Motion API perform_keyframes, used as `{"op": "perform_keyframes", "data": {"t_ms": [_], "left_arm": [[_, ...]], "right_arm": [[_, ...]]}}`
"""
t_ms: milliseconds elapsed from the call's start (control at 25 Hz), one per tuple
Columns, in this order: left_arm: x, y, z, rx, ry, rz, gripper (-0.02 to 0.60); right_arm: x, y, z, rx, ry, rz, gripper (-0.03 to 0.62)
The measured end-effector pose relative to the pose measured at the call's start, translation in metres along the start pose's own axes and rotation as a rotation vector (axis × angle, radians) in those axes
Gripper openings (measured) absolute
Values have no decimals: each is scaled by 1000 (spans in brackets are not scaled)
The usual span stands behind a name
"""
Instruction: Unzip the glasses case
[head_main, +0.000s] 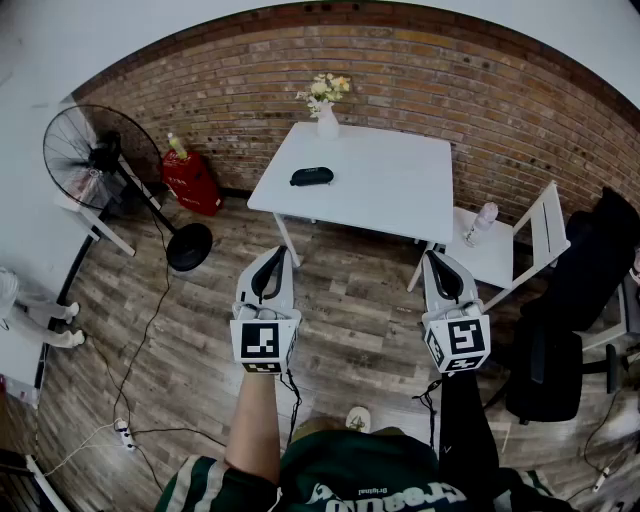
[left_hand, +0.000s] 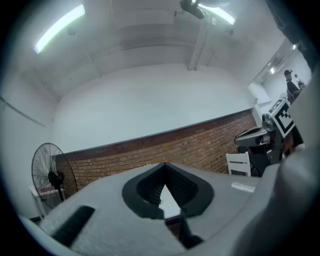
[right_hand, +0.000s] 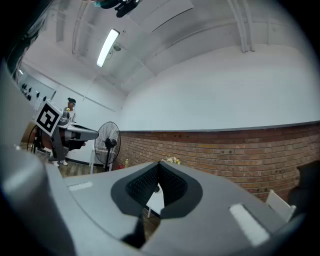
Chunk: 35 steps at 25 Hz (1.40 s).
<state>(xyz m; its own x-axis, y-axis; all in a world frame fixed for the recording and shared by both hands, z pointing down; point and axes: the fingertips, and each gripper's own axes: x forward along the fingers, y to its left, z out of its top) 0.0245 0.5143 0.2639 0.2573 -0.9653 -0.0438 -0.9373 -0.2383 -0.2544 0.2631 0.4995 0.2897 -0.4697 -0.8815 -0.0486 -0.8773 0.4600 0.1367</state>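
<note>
left gripper (head_main: 279, 252) n right gripper (head_main: 436, 257) both w/ jaws pressed together, empty. glasses case (head_main: 311, 176) lies crosswise on the desk (head_main: 385, 185), well ahead of me, nearer my left.

Even ceiling-tube light (right_hand: 107, 47), soft shadows; strong fisheye bending, dark vignetted corners.

white table top (head_main: 380, 190): smooth | red-brown brick wall (head_main: 450, 85): rough | brown wood-plank floor (head_main: 345, 325): matt | black oval glasses case (head_main: 311, 176): matt
</note>
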Motion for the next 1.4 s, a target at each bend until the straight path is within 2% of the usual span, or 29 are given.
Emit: {"op": "perform_keyframes", "data": {"t_ms": [480, 560, 640, 720, 920, 1040, 1400], "left_arm": [[4, 21, -6, -1, 18, 10, 8], [4, 22, -7, 6, 24, 2, 8], [2, 26, -9, 2, 31, 10, 8], [1, 31, -13, -23, 33, 15, 63], [5, 47, -20, -29, 33, 5, 97], [19, 56, -26, -27, 32, -6, 128], [110, 118, -46, -29, 1, -34, 130]], "right_arm": [[28, 19, -2, 20, 5, 35, 15], [32, 22, -3, 32, 3, 43, 77], [34, 26, -2, 36, -4, 51, 87], [39, 32, -2, 34, -10, 61, 89], [59, 43, -4, 37, -9, 83, 91], [80, 47, -9, 26, -3, 96, 101], [191, 39, -13, 0, 5, 87, 110]]}}
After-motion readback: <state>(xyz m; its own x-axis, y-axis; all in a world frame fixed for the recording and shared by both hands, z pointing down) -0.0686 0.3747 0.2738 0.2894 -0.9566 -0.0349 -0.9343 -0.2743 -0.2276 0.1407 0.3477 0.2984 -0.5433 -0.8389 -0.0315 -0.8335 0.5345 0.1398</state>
